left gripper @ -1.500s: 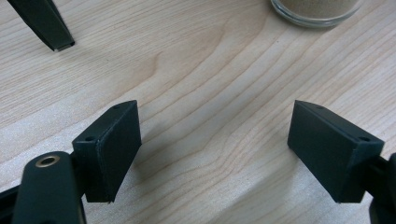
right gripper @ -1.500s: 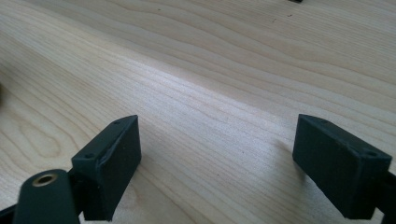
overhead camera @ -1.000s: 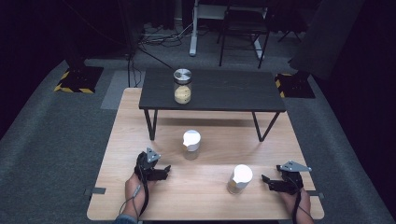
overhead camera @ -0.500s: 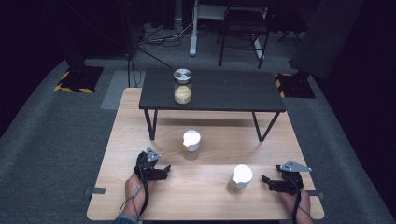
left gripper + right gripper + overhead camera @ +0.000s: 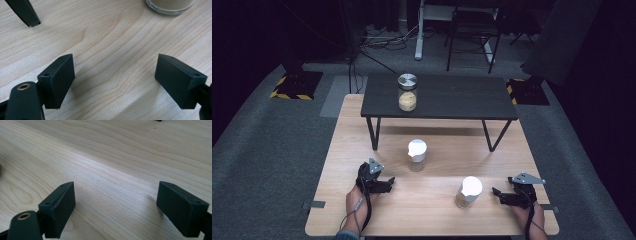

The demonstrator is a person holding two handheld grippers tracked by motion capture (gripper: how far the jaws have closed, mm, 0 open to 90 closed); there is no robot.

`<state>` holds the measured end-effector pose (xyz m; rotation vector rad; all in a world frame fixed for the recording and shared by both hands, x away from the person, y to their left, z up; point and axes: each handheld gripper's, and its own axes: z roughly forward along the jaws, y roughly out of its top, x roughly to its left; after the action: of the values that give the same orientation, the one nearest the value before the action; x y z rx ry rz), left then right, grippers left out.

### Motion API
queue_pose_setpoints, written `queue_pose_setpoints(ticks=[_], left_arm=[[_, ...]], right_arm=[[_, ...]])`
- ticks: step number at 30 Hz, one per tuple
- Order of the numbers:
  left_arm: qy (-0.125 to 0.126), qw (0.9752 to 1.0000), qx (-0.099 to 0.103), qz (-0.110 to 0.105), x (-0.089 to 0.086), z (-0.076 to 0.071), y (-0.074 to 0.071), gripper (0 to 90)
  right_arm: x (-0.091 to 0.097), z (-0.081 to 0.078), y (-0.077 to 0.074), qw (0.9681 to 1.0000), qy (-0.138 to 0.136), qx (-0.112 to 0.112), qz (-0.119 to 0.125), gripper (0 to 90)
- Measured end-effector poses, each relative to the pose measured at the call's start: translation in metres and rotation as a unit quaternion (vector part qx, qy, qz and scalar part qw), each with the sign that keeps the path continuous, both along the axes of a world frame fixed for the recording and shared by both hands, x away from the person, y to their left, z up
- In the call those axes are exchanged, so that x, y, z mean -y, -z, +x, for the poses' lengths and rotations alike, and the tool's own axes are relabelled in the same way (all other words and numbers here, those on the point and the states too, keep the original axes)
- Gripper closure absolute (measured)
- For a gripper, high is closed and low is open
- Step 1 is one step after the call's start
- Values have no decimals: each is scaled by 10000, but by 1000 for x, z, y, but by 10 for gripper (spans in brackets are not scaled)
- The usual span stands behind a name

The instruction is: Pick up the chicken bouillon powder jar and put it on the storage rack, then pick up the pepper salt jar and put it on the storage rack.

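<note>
Both tongs gape empty: left gripper (image 5: 388,183) (jaws just widening) should approach the near jar (image 5: 417,154) at its two o'clock squarely; right gripper (image 5: 496,194) waits.

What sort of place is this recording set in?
Probably a lab or studio set up for recording, not a home: dark surroundings, cables across grey carpet, hazard-striped stand bases, and a wooden table bearing a small black table.

table (image 5: 362,210): pale wood grain | shelf (image 5: 452,100): black | far jar (image 5: 407,93): silver lid, tan fill | near jars (image 5: 417,155): white lids | floor (image 5: 272,150): grey carpet
</note>
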<state>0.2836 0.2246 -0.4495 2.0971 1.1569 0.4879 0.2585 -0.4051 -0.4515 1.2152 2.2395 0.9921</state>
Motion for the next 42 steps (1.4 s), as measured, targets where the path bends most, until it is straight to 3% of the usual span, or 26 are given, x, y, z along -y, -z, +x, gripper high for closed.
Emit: queue_pose_setpoints(ticks=[10,16,21,26,37,40,42], left_arm=[[15,9998,144,116,3,-6,0,150],[59,9993,323,-180,-4,-12,0,150],[111,9972,615,-408,-8,-21,-2,151],[136,9950,786,-597,-11,-26,-4,153],[90,9950,714,-686,-14,-23,-3,154],[66,9951,693,-698,-15,-23,-3,154],[69,9952,693,-694,-15,-22,-3,154]], right_arm=[[0,0,0,10000,0,-1,0,152],[0,0,0,10000,0,-1,1,152],[0,0,0,10000,0,0,1,152],[0,0,0,10000,0,0,1,152],[0,1,-1,10000,-56,-17,-21,122],[5,-2,1,9999,-28,80,136,101],[12,-3,2,9992,2,95,393,93]])
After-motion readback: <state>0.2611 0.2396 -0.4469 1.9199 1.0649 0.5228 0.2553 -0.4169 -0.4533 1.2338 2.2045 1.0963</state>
